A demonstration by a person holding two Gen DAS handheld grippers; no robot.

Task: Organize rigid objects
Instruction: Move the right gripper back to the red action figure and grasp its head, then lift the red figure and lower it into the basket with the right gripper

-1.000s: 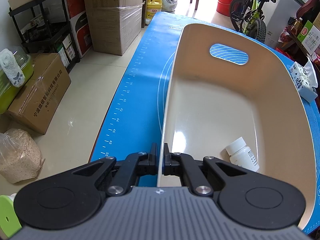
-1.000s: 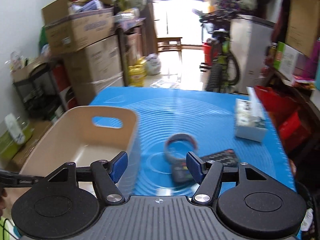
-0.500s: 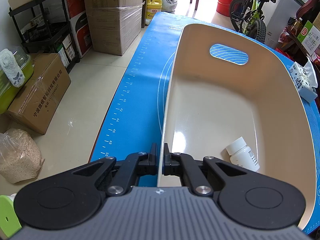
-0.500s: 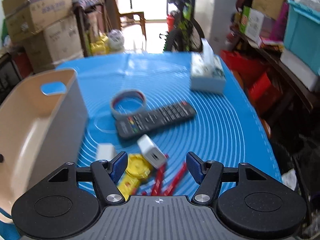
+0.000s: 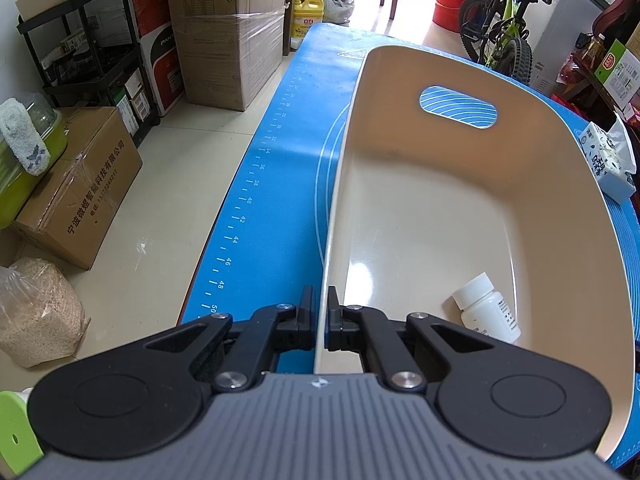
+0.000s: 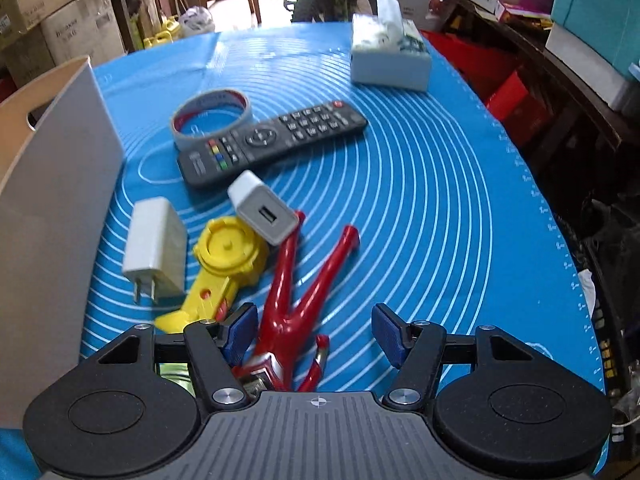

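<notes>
Left gripper: pinched tight on the near rim of the beige bin, steadying it.
Bin contents: one white pill bottle lying on its side in the near right corner.
Right gripper: spread wide, holding nothing, low over the red toy figure.
Red toy figure: lies on the blue mat just right of the bin, legs pointing away, one leg tucked under the grey USB charger.
Handling: looks like stiff, light, glossy plastic, likely slippery; the torso seems the surest grip.
Neighbours: yellow toy, white plug adapter, remote control, tape roll crowd the left and far side.
</notes>
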